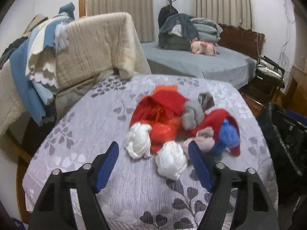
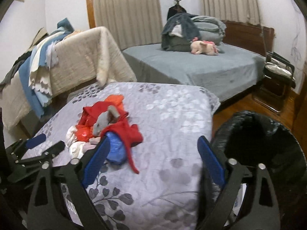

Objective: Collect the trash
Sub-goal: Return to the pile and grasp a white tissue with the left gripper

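Observation:
A heap of crumpled plastic bags lies on a lilac leaf-print quilt [image 1: 80,134]: red bags [image 1: 159,107], two white wads [image 1: 138,140] [image 1: 170,162], a grey one [image 1: 191,115], a pink one [image 1: 203,140] and a blue one [image 1: 229,134]. My left gripper [image 1: 153,149] is open, its fingertips either side of the white wads, just short of them. My right gripper [image 2: 153,145] is open and empty over the quilt, right of the heap; the blue bag [image 2: 115,149] lies by its left finger. The left gripper [image 2: 46,143] shows at the left there.
A bin lined with a black bag [image 2: 264,140] stands on the wooden floor right of the quilt; it also shows in the left wrist view [image 1: 284,134]. A cloth-draped chair [image 1: 92,46] is behind on the left, a grey bed [image 1: 191,61] with bedding and a plush toy behind.

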Demonstrator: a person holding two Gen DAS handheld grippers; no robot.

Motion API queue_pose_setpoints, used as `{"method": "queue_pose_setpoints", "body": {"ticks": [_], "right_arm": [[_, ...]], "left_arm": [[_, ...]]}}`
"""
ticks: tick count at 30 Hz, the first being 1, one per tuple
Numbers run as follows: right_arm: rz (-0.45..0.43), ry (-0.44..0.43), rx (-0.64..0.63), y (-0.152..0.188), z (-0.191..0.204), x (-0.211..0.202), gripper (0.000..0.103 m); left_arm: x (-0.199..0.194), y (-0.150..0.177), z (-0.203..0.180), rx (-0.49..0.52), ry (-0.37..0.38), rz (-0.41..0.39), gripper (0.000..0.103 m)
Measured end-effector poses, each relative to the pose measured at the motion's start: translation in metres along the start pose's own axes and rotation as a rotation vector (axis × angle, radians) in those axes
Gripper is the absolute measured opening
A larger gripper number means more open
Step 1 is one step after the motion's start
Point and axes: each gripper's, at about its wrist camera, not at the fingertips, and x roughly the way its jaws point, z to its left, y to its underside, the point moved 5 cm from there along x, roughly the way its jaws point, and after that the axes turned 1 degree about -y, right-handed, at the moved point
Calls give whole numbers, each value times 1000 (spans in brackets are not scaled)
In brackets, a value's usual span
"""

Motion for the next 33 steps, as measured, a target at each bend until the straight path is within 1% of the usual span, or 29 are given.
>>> {"method": "queue_pose_setpoints", "body": {"ticks": [4,7,9,12,13,14,16,19,23,26,29,33], "right_arm": [[29,-12,-12,7,9,11,75],[43,-9,-16,11,9,15,72],[49,-7,-12,13,8,17,71],[56,-6,-12,14,6,20,70],[58,-8,-13,15,6,20,70],[59,-9,-14,15,6,21,70],[60,-14,-18,15,8,21,69],[58,-26,-26,14,13,21,68],[50,-57,-36,12,25,20,66],[50,-91,-46,11,41,22,63],[64,-139,-67,14,61,26,58],[77,-189,-99,16,88,31,54]], "left_arm": [[13,8,-6,5,24,26,63],[23,13,-10,9,38,44,60],[29,17,-13,9,49,62,54],[38,22,-19,14,72,91,39],[40,24,-22,17,85,99,31],[40,24,-24,19,93,99,26],[39,23,-25,24,91,91,23],[30,19,-22,10,95,77,21],[13,11,-8,-4,84,38,20],[1,6,6,-15,67,12,20],[-5,3,18,-30,47,2,20],[-7,3,35,-37,5,-6,20]]}}
